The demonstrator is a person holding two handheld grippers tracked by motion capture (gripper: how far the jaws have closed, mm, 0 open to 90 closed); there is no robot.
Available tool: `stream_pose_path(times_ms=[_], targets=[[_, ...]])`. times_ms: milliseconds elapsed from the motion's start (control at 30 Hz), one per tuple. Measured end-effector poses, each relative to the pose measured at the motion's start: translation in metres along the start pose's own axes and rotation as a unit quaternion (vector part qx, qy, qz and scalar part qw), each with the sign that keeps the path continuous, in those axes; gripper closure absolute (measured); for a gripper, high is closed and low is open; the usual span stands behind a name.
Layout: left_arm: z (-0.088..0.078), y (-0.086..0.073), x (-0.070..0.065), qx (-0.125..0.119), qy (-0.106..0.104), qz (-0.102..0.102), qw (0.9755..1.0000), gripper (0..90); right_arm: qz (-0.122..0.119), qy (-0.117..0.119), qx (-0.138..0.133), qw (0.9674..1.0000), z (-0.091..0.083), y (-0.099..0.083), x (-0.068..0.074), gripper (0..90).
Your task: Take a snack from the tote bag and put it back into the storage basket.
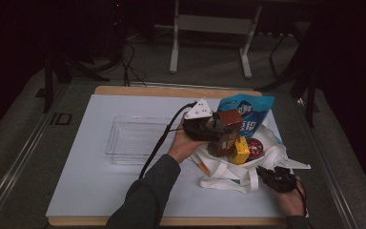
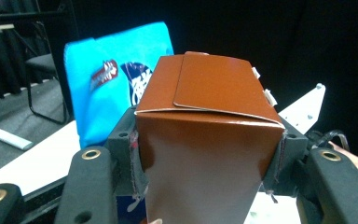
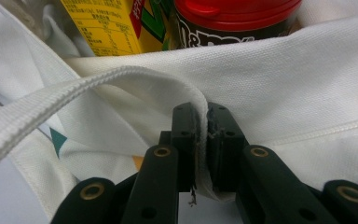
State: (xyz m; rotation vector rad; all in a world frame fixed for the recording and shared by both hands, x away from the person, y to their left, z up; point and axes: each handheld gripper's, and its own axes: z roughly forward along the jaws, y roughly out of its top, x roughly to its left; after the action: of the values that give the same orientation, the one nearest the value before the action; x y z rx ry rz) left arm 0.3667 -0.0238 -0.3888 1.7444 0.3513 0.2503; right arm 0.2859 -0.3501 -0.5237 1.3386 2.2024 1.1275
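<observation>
From above, on the white worktop, the left gripper has its jaws clamped on a tall glossy brown cardboard carton, held upright just over the mouth of a white canvas tote bag. Sitting in the bag are a small yellow juice box and a dark jar with a red lid; a blue plastic snack pouch stands behind them. A clear plastic tray lies to the left, near the bag. The right gripper is low at the bag's near edge, pinching its white webbing strap.

Over in the left gripper view, the brown carton is squeezed between both pads, its folded top flap facing the camera, with the blue pouch behind it.

Right gripper view: the jaws are nearly together with the strap caught between them, looping away up and to the left. Behind the bag's hem you can see the yellow box right beside the red-lidded jar.
</observation>
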Motion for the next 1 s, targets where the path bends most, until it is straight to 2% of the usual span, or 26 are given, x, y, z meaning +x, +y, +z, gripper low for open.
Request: stream_pose_path(times_ms=[100, 267, 1000], targets=[[-0.004, 0.004, -0.001, -0.005, 0.004, 0.005, 1.0000, 43.1, 0.001, 0.000, 0.000, 1.0000, 0.000, 0.000, 0.000, 81.6], [-0.010, 0.009, -0.001, -0.019, 0.005, 0.001, 0.9998, 43.2, 0.005, 0.001, 0.000, 1.0000, 0.001, 0.000, 0.000, 81.2], [-0.031, 0.024, -0.005, -0.025, -0.005, 0.003, 0.9997, 43.1, 0.013, 0.001, -0.002, 0.9999, 0.001, -0.001, 0.000, 79.7]])
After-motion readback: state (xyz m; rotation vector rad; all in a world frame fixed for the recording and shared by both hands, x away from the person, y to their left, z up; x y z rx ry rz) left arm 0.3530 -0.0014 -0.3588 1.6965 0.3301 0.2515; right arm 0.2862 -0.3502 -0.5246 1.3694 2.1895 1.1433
